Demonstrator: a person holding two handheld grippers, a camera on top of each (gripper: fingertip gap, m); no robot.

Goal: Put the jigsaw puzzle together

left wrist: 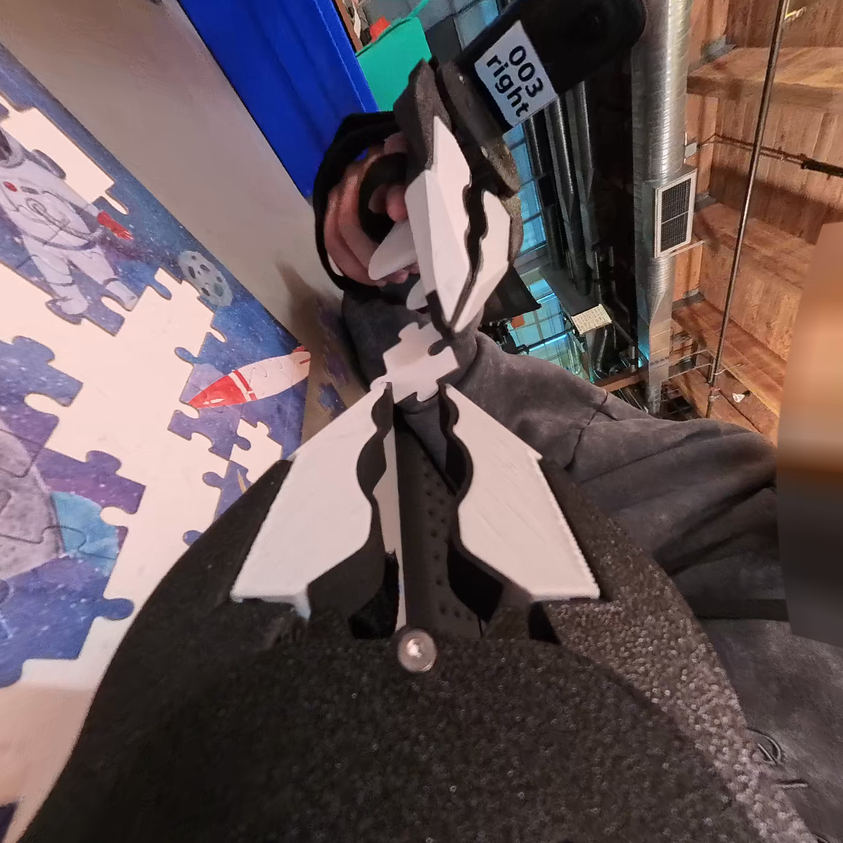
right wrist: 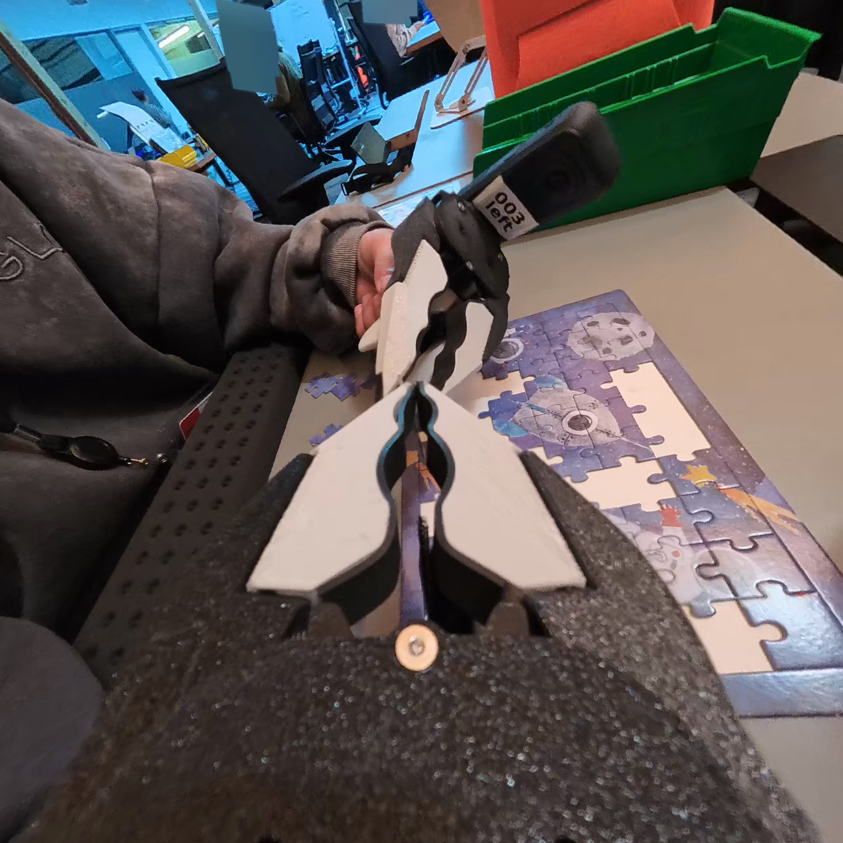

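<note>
In the left wrist view, nearest to us is our left gripper (left wrist: 413, 390), its white fingers (left wrist: 328, 497) drawn nearly together at the tips. Just past those tips, a jigsaw piece (left wrist: 417, 367) shows its pale back. It sits between our tips and those of the right gripper (left wrist: 449, 326), which comes down from above with its fingers closed on the far edge of the piece. The near edge reaches in between our own tips, though we cannot tell whether they grip it. A hand (left wrist: 346, 219) in a dark sleeve holds the right gripper. To the left lies the partly built puzzle (left wrist: 109, 365) on the tabletop (left wrist: 191, 137), with an astronaut, a rocket and bare gaps.

In the right wrist view, nearest to us is our right gripper (right wrist: 417, 387), fingers (right wrist: 337, 506) pressed together at the tips on the jigsaw piece (right wrist: 413, 538), seen edge-on as a thin purple strip running back between them. The left gripper (right wrist: 401, 381) meets our tips from beyond, its fingers nearly closed, held by a hand (right wrist: 374, 283). The puzzle (right wrist: 684, 492) lies on the tabletop (right wrist: 684, 246) to the right, well below the lifted piece. A few loose pieces (right wrist: 340, 385) rest near the tabletop's edge, and a green bin (right wrist: 661, 118) stands behind.
</note>
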